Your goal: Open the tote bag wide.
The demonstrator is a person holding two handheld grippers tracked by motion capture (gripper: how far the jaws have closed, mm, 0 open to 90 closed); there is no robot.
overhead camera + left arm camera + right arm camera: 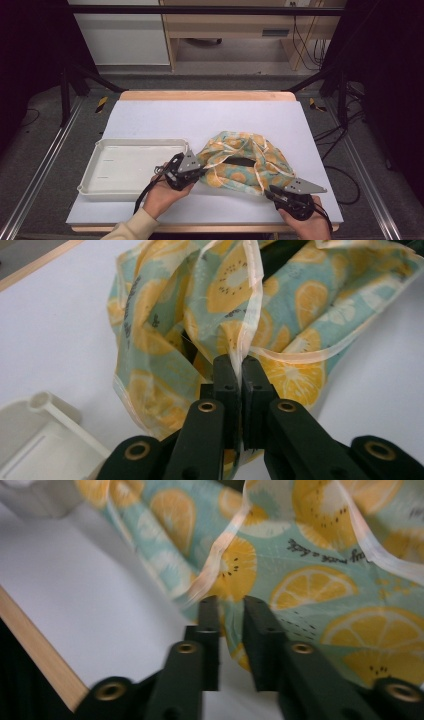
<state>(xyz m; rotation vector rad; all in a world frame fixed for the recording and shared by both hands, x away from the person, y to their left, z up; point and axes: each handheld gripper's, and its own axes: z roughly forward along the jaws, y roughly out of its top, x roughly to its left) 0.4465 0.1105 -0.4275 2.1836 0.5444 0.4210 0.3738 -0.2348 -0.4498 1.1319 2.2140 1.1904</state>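
So I've got a hand-held gripper in each hand and both are at the fruit-print cloth (245, 162), which is lying bunched up on the white worktop (150, 120), a bit right of the middle and close to my edge; it's pale teal with orange and lemon slices all over and a peachy trim running along the hems.

My left hand-held gripper (239, 371) is at the left end of the cloth, and its jaws are pressed together on a strip of that peach trim; in the left gripper view you can see the trim coming straight up out from between the two black pads, so it's pinched tight.

My right hand-held gripper (231, 602) is down at the near right corner of the cloth; its jaws stand a little apart with a clear gap between them; the cloth's edge lies right at the tips and behind them, but the pads aren't pressing on it as far as I can see; that view is a bit blurry, fwiw.

Just left of the cloth there's a white tray (95, 172) sitting flat on the worktop, and my left hand (162, 195) is right beside its near right corner; the wooden edge of the worktop (45, 660) shows in the right gripper view.
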